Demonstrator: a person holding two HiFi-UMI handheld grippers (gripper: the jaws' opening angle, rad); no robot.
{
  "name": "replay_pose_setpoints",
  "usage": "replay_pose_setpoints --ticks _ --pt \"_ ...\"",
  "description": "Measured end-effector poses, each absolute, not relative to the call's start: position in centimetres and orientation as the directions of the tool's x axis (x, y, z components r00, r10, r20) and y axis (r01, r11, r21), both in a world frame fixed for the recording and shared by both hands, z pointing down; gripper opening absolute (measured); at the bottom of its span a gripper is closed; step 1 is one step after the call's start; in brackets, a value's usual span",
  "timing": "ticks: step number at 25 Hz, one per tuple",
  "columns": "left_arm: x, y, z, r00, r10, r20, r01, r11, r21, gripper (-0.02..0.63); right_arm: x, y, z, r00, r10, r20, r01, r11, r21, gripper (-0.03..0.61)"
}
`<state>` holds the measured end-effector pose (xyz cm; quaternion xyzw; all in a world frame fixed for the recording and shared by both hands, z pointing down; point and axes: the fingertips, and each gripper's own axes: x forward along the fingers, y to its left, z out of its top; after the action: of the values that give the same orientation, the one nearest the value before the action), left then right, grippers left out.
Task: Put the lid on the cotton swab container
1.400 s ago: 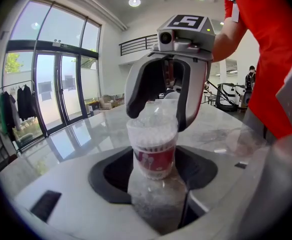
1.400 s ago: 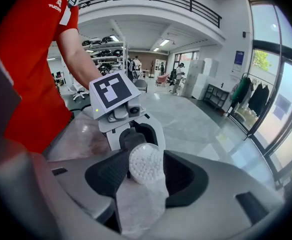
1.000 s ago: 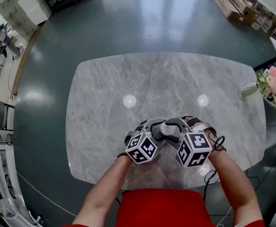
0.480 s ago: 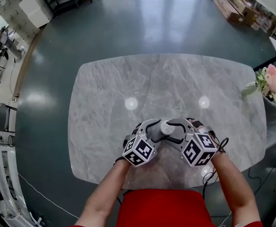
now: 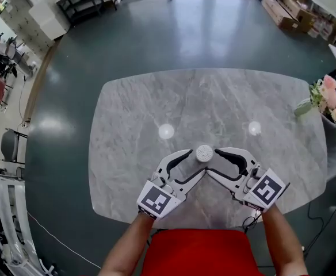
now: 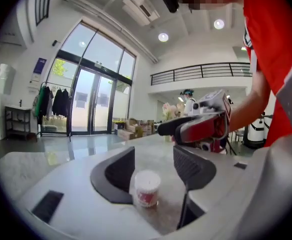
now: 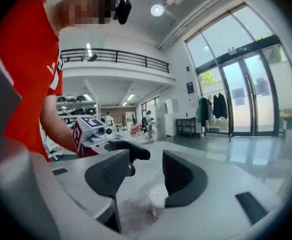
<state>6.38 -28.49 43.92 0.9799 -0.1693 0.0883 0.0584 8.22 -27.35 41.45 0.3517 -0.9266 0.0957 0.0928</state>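
Cotton swab container (image 5: 204,153), white-topped, stands upright on the marble table (image 5: 156,96), near the middle of the table's near side. Left gripper (image 5: 197,161) and right gripper (image 5: 212,162) angle in over the table's near edge. Both pairs of jaws are spread and closing. The container stands at their tips, and no pad presses on it.

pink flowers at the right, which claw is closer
Right. The right claw sits left of the pink flowers, nearer the person; the left claw is farther left, past the cotton swab container. Both claws are closing, container just off their tips, ungripped.
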Motion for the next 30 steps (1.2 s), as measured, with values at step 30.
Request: replay_pose_setpoints --ticks 30 --pt "6.4 -23.7 36.0 0.896 -0.428 0.118 -0.432 -0.902 0.007 0.021 11.7 -22.4 34.7 -0.572 -0.820 -0.031 -0.817 0.572 -0.076 0.017"
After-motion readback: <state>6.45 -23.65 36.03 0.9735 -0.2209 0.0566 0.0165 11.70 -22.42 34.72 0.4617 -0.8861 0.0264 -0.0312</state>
